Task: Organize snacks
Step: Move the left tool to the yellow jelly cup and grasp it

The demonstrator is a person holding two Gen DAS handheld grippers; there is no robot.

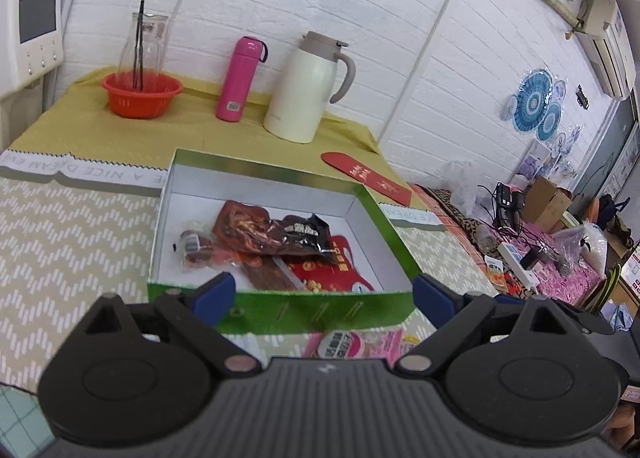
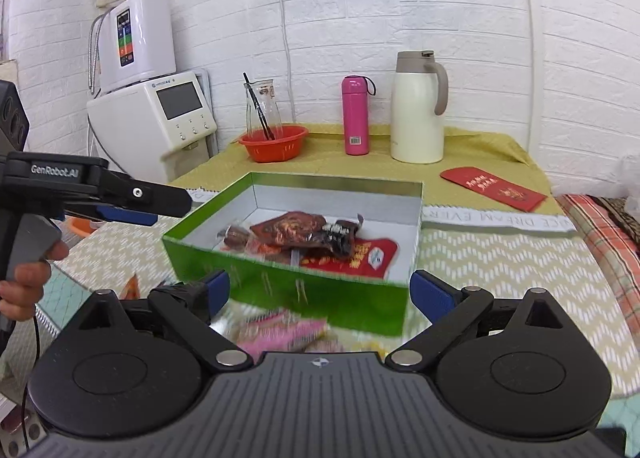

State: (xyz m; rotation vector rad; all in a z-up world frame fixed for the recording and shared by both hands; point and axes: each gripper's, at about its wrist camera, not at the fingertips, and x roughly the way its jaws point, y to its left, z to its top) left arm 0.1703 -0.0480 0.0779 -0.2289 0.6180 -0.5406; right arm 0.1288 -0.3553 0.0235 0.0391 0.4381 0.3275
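In the left wrist view, the left claw (image 1: 323, 296) stands wide apart with nothing between its blue pads (image 1: 214, 296), hanging just in front of the near wall of a green box (image 1: 280, 308) with a white inside. The box sits on a table (image 1: 76, 226) covered by a zigzag-patterned cloth. Inside it lie several snack packets: a dark brown packet (image 1: 276, 234) on top, a red packet (image 1: 340, 266) under it toward the near right corner, and a small clear-wrapped snack (image 1: 192, 250) at the left. A pink packet (image 1: 352, 344) lies on the cloth outside the box, just below the claw. Further back stand an orange bowl (image 1: 142, 94) holding a clear glass carafe (image 1: 144, 46), a pink bottle (image 1: 240, 80) and a cream jug (image 1: 308, 88); a red envelope (image 1: 366, 178) lies to the right of the box's far corner. In the right wrist view, the right claw (image 2: 318, 294) is likewise spread wide and empty, near the front wall of the same green box (image 2: 288, 286), whose snack packets (image 2: 312, 238) rest on its floor. Blurred pink packets (image 2: 280, 332) lie on the cloth between this claw and the box. At the left edge the left claw (image 2: 132, 206) shows side-on, level with the box's left corner and apart from it, with a hand (image 2: 28, 274) on its grip. The bowl (image 2: 274, 142), bottle (image 2: 355, 116), jug (image 2: 418, 108) and envelope (image 2: 494, 188) stand behind the box.
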